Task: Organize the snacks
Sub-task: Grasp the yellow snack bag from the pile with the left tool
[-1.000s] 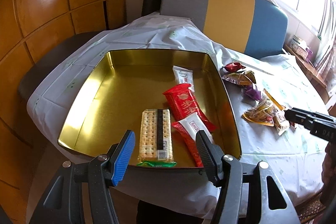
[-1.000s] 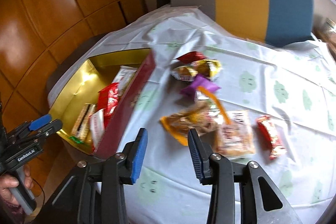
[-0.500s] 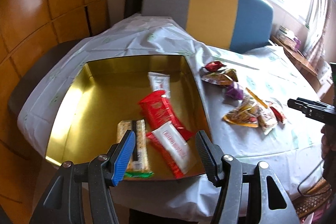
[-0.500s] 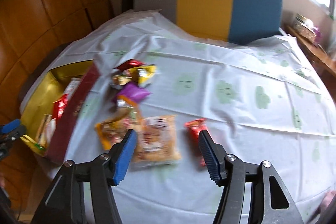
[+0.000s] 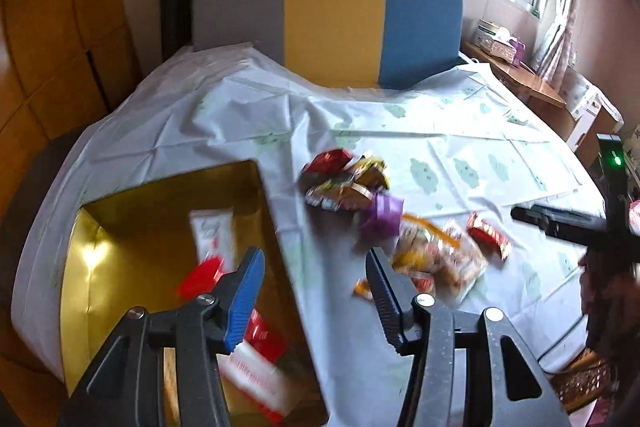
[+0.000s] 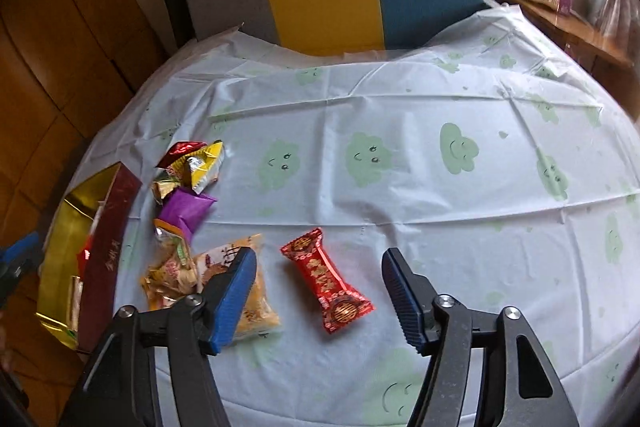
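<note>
Right gripper (image 6: 318,301) jaws just opening, empty, over red foil-wrapped candy (image 6: 327,281); orange crinkly packet (image 6: 244,291) at 9 o'clock risks snagging. Left gripper (image 5: 314,297) closing, empty.

Print on the red snack packet (image 6: 327,279) and maroon tin wall (image 6: 105,255) is unreadable.

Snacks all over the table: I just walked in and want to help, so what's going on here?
A person with a gripper in each hand is sorting wrapped snacks into a gold tin, which already holds a few packets. The right gripper, its jaws just opened wider, holds nothing and hovers around a red packet lying on the tablecloth. The left gripper holds nothing too, by the tin's edge, its jaws just narrowed. Several snacks still lie loose.
</note>
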